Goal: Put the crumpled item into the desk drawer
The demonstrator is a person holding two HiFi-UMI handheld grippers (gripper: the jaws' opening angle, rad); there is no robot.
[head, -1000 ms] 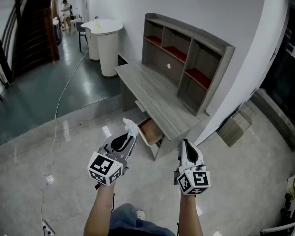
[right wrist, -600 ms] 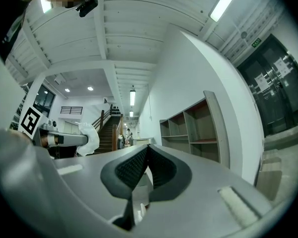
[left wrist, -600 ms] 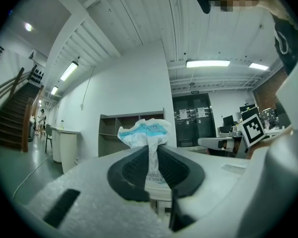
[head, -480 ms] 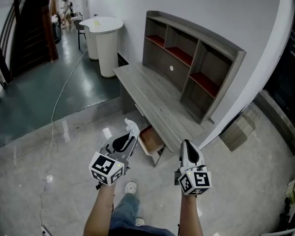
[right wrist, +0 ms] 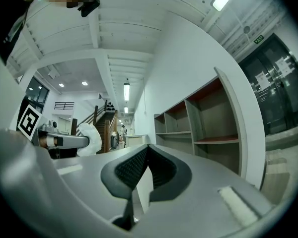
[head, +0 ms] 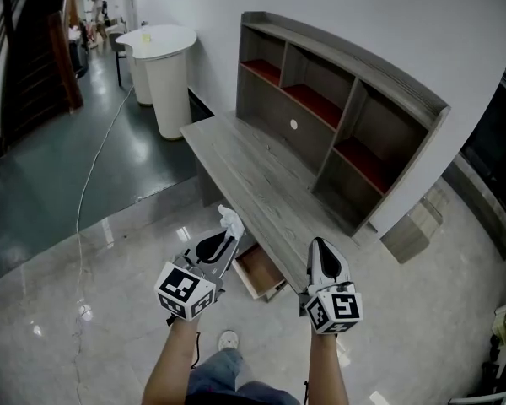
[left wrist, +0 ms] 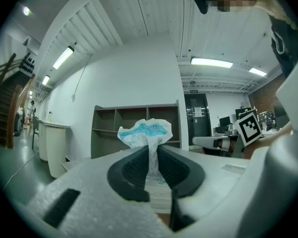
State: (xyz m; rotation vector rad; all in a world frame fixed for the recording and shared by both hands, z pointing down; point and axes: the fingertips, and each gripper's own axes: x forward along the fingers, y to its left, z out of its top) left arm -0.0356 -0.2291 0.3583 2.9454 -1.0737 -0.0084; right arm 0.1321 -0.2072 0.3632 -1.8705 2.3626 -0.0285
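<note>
Plainly, the left gripper (left wrist: 152,151) has its fingers (left wrist: 131,167) pinching the crumpled item (left wrist: 145,132), a white wad with blue print; the wad's neck is squeezed between the pads and its puffed top stands beyond the fingertips; the right gripper (right wrist: 147,150) has its fingers (right wrist: 131,170) pressed together at the tips, with nothing between them; the open desk drawer (head: 257,270) lies below and just ahead of the left fingertips, between the two grippers in the head view; the desk (head: 253,167) stretches away beyond both sets of fingertips, with the shelf unit (head: 346,116) at its far edge.
</note>
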